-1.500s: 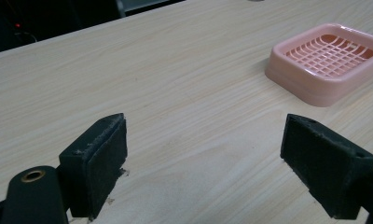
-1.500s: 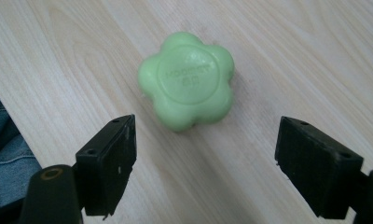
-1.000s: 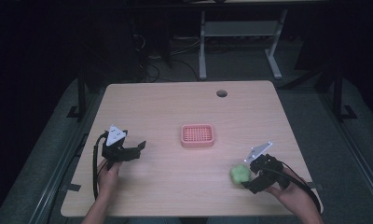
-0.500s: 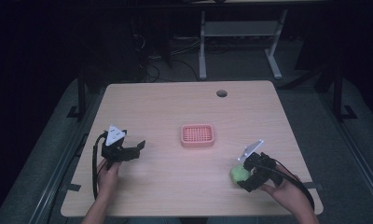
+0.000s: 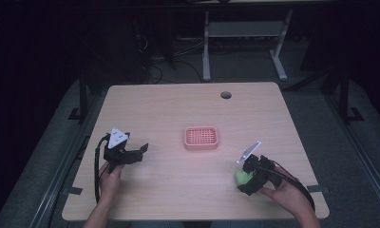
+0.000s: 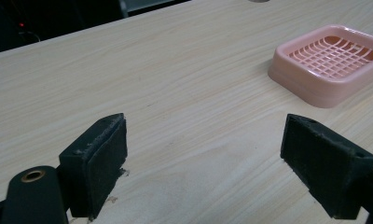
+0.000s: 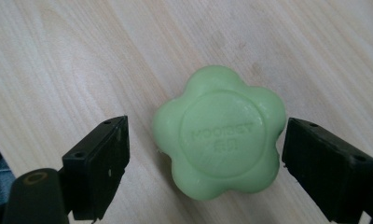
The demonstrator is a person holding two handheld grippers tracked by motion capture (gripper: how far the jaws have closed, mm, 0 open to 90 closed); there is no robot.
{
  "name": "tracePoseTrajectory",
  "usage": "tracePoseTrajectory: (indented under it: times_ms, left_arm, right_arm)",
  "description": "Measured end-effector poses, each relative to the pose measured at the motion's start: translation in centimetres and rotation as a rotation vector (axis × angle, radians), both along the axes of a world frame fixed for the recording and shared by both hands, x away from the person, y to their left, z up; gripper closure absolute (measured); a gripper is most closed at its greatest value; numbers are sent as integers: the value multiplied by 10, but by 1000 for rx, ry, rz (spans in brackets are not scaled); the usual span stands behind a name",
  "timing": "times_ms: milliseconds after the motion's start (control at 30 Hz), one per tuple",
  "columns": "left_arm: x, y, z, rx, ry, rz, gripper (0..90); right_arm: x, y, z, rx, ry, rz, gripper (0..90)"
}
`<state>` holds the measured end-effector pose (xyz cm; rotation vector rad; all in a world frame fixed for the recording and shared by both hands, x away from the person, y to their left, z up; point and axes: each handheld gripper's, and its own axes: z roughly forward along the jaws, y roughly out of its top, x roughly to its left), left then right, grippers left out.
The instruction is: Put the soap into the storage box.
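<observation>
R gripper point(image 5: 249, 176) sits low at the bench point(image 5: 178, 109) front-right corner, jaws spread w/ the green flower-shaped soap point(image 7: 220, 132) lying flat on the wood between them; right jaw looks just at the soap's edge, left jaw has a clear gap, contact hard to tell from the right gripper view. L gripper point(image 5: 133, 153) is at front-left, well apart from the soap, jaws wide apart over bare wood, nothing between them. Pink slotted soap dish point(image 5: 201, 137) sits mid-bench between the two grippers, in the upper right of the left gripper view; embossed text on the soap is illegible.
</observation>
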<state>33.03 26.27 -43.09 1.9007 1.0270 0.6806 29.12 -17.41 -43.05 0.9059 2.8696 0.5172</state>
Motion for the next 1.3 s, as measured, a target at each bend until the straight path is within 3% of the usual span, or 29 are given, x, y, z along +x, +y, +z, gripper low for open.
tracePoseTrajectory:
  times_ms: [167, 333, 600, 1300]
  left_arm:
    - [0, 0, 0, 0, 0, 0, 143]
    - [0, 1, 0, 9, -3, 4, 143]
    - [-1, 1, 0, -14, -9, 18, 143]
    - [-1, 1, 1, -11, -9, 17, 143]
  right_arm:
    - [3, 2, -4, 1, 17, -22, 147]
    - [5, 8, -6, -31, 19, -6, 145]
    - [8, 12, -11, -95, 26, -23, 190]
    - [9, 13, -13, -104, 34, -19, 244]
